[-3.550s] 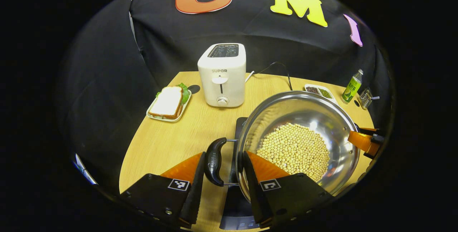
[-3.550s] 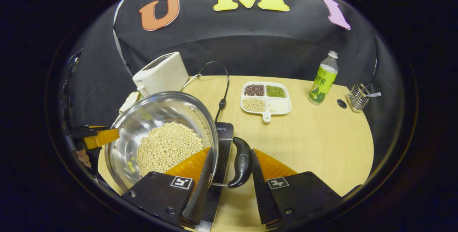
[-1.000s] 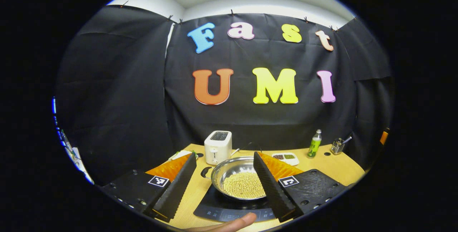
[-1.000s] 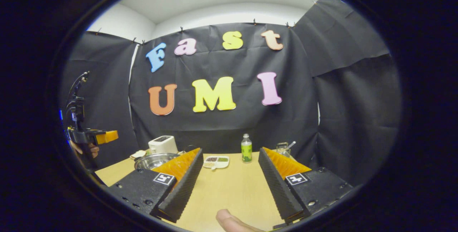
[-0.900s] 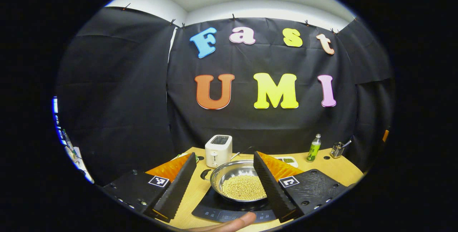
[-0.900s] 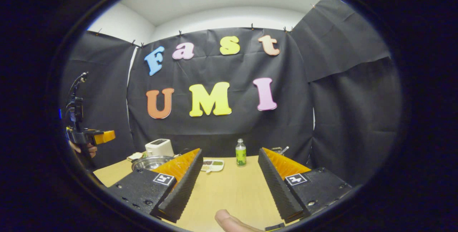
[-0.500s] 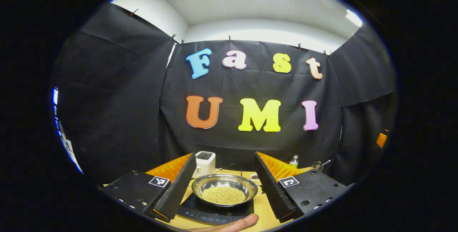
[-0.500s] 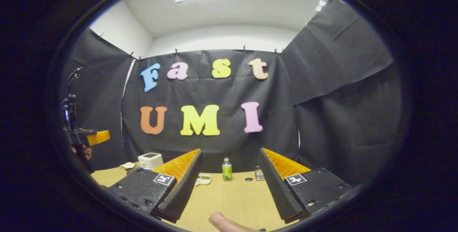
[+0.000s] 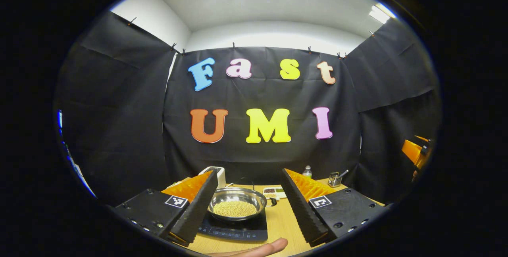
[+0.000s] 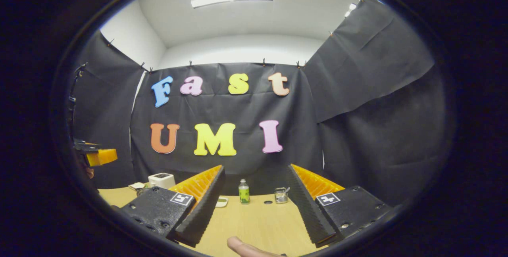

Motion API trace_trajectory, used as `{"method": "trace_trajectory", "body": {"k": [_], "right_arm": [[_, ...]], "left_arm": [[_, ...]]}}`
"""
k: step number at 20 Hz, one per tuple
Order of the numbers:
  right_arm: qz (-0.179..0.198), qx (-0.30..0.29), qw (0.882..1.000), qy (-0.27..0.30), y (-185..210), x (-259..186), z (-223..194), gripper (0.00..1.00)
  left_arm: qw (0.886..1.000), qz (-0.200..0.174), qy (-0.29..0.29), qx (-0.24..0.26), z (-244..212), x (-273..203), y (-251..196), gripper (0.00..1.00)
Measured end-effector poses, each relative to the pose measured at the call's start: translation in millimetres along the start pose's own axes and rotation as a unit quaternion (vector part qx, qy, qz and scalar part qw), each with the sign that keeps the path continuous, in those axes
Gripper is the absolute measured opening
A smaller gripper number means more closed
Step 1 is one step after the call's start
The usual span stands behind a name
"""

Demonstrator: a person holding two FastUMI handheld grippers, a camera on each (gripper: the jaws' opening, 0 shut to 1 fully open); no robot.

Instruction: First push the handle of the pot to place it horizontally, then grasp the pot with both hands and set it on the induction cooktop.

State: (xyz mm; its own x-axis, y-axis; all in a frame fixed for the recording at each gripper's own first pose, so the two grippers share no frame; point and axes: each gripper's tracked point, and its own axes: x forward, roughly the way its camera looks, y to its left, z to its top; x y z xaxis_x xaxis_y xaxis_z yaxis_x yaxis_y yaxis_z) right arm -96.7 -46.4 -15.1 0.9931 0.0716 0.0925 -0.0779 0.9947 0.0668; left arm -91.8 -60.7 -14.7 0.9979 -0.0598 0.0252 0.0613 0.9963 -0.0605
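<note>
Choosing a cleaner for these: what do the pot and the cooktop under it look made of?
The pot looks like polished stainless steel: silvery and mirror-bright at the rim. The cooktop looks like smooth black glass or ceramic with a slight sheen; which one can't be told.
</note>
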Motion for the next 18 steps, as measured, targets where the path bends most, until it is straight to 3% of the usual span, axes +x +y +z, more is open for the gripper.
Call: {"method": "trace_trajectory", "body": {"k": [11,18], "right_arm": [[-0.004,0.015,0.998,0.056,-4.1,18.1,-40.0,0.96],[0.002,0.017,0.998,0.056,-1.4,15.3,-39.5,0.96]], "left_arm": [[1.000,0.006,0.020,0.006,-18.5,3.8,14.0,0.94],[1.000,0.005,0.010,0.004,-15.0,0.2,18.5,0.95]]}}
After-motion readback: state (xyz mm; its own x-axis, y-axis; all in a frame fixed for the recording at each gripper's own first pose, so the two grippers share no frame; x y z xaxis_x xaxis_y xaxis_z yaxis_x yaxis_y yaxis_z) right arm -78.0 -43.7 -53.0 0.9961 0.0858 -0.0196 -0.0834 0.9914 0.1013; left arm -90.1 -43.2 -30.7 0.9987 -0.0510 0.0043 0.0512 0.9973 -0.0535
